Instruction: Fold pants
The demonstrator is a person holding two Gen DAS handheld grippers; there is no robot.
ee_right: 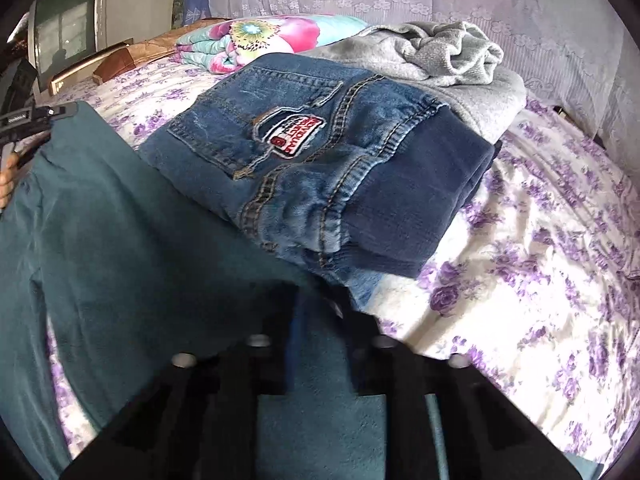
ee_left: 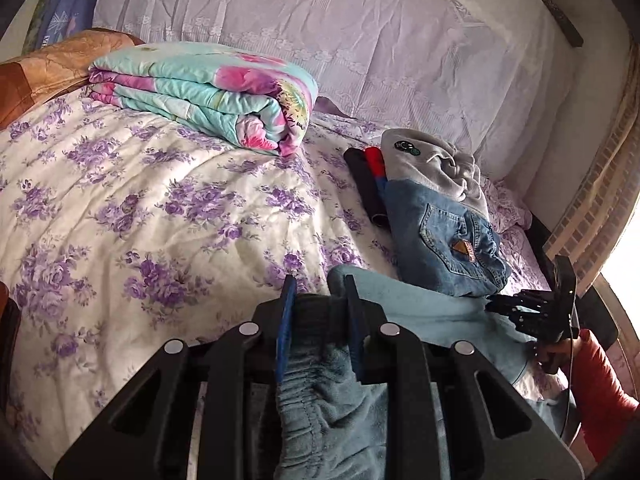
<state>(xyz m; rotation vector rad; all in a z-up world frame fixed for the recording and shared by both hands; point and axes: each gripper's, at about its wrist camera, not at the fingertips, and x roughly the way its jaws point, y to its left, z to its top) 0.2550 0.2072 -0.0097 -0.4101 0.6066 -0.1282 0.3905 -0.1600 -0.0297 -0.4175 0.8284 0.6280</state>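
Observation:
The blue-green fleece pants lie across the front of the bed, stretched between both grippers. In the left wrist view my left gripper is shut on the gathered elastic waistband, which bunches between its blue pads. My right gripper shows at the right edge, held by a hand in a red sleeve, at the pants' other end. In the right wrist view the pants spread left and forward; my right gripper is blurred and shut on the cloth. The left gripper appears at the far left.
Folded jeans sit right behind the pants, on a grey garment and a black and red one. A folded flowered quilt lies at the back left. The purple-flowered sheet covers the bed; a lace drape hangs behind.

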